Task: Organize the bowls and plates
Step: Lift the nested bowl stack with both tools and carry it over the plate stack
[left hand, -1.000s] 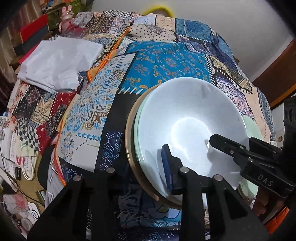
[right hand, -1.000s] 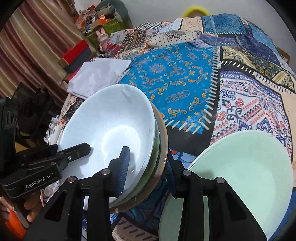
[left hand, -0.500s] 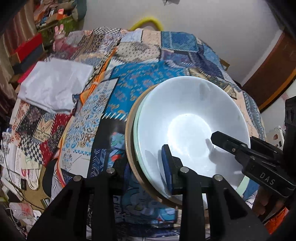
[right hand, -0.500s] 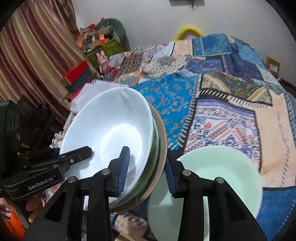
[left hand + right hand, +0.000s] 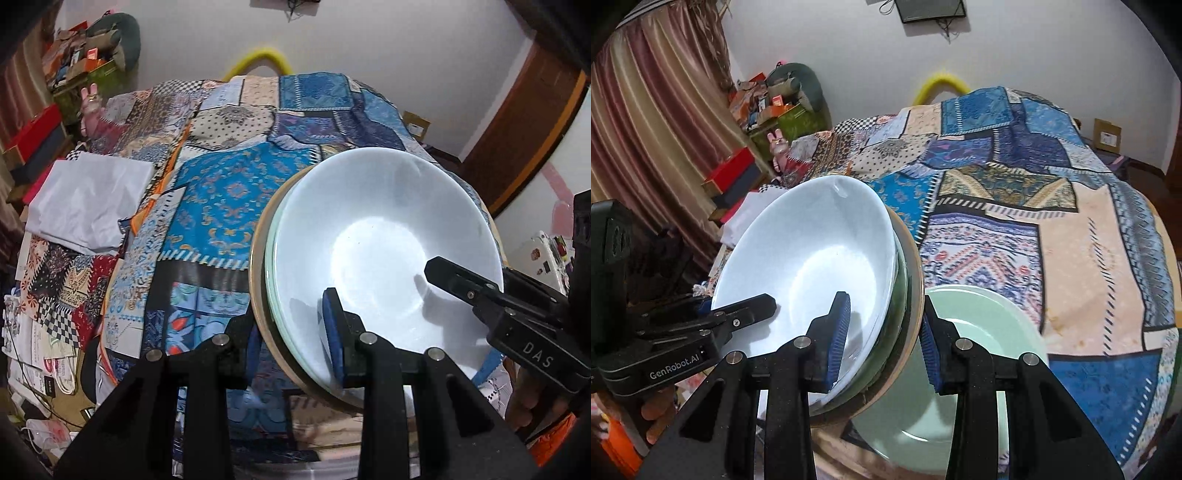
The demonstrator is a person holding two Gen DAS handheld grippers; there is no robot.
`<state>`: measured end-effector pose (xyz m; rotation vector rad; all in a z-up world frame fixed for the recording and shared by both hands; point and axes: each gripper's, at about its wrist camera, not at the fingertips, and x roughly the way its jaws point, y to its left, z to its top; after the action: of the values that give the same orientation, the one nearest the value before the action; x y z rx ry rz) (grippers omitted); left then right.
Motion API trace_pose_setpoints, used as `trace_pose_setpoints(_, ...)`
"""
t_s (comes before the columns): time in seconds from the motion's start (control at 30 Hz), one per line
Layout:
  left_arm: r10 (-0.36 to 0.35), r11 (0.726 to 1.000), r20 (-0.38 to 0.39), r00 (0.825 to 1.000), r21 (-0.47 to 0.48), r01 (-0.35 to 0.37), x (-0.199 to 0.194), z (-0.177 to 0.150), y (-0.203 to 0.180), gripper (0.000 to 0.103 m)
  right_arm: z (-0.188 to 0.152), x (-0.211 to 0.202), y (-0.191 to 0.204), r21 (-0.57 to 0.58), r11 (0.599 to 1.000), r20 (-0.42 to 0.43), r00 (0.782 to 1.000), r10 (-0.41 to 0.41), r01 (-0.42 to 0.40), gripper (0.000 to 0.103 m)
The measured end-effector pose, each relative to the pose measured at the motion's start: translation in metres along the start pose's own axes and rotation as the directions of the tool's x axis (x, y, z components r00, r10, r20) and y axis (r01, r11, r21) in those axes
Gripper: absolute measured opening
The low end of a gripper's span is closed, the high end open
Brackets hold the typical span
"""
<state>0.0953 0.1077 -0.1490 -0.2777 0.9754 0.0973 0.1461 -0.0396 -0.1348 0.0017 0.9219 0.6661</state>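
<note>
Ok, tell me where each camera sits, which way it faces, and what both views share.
Left wrist: rides the left gripper, facing the quilt; its fingers clamp the plate stack; right gripper enters opposite.
Right wrist: rides the right gripper, clamping that stack's other edge; green plate lies below.
Shared: stack, quilt, both grippers.

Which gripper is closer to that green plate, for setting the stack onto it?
Right. The right gripper clamps the stack directly beside the green plate, while the left gripper grips the stack's far edge.
</note>
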Motion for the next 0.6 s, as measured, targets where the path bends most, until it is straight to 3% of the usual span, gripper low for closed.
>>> trace_pose_setpoints(0.6, -0.034, 0.996, -0.058, 0.998, 0.082, 0.039, 0.023, -0.011, -0.059, 0.031, -0.026, -0.012, -0.05, 0.087, 0.995, -0.021, 0.999, -0.037, 0.039, 0.033)
